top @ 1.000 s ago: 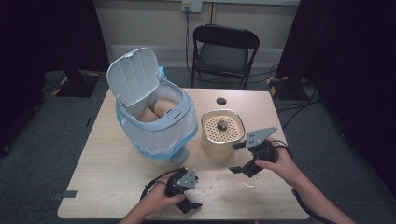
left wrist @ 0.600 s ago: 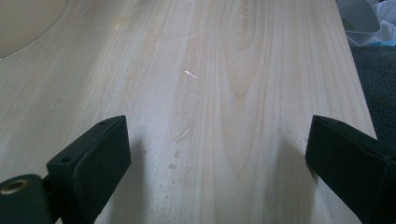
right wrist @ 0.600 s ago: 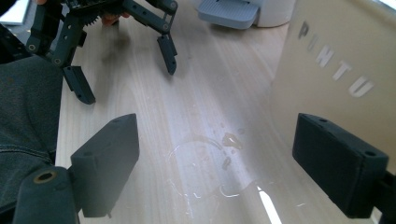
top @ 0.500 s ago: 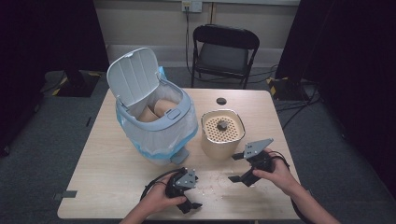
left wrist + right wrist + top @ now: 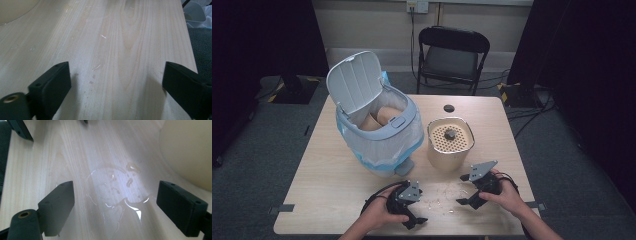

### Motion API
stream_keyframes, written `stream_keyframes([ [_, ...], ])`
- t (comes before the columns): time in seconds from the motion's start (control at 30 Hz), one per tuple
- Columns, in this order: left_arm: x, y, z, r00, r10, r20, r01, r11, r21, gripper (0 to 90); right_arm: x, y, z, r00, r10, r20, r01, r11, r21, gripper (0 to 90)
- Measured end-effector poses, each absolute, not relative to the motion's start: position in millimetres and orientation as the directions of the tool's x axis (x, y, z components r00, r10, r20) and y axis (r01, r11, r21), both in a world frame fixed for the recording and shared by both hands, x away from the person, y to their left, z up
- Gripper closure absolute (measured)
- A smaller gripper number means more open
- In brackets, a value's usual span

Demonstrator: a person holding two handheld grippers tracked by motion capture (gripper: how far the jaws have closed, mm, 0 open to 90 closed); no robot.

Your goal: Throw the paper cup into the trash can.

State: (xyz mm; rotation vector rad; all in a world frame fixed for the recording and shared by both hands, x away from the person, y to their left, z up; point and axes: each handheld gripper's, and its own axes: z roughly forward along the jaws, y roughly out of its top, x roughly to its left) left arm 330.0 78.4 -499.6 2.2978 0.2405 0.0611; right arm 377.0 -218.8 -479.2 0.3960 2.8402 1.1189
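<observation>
Low over the table's near edge, my left gripper (image 5: pixel 416 206) (image 5: pixel 117 87) is held in a hand, jaws wide open over bare wood. To its right my right gripper (image 5: pixel 463 190) (image 5: pixel 120 207) is also open and holds nothing. Between the two lies a thin spill of water (image 5: pixel 443 198) (image 5: pixel 117 192), right in front of the right gripper's jaws. A beige pot (image 5: pixel 450 145) (image 5: pixel 190 150) with a perforated insert and a dark knob stands just beyond the right gripper.
A white lidded bin (image 5: pixel 379 130) with a blue-white liner stands at mid-left, lid up, brown items inside. A small black disc (image 5: pixel 449 108) lies near the table's far edge. A black folding chair (image 5: pixel 452 55) stands behind the wooden table (image 5: pixel 322 185).
The right gripper has come toward the near edge and lower, away from the beige pot. The left gripper has stayed put.
</observation>
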Motion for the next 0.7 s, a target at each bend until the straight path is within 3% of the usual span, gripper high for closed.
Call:
stream_keyframes([
  [0.07,330.0,80.4,-497.4,0.98,0.194,-0.046,0.165,-0.658,0.734,16.3,376.5,-218.9,-483.2,-0.965,0.259,0.027,0.209,0.709,0.673,14.4],
  [0.7,312.9,111.4,-475.4,0.969,0.232,-0.087,0.222,-0.657,0.72,15.8,370.6,-225.0,-500.1,-0.96,0.28,0.005,0.194,0.652,0.733,13.4],
])
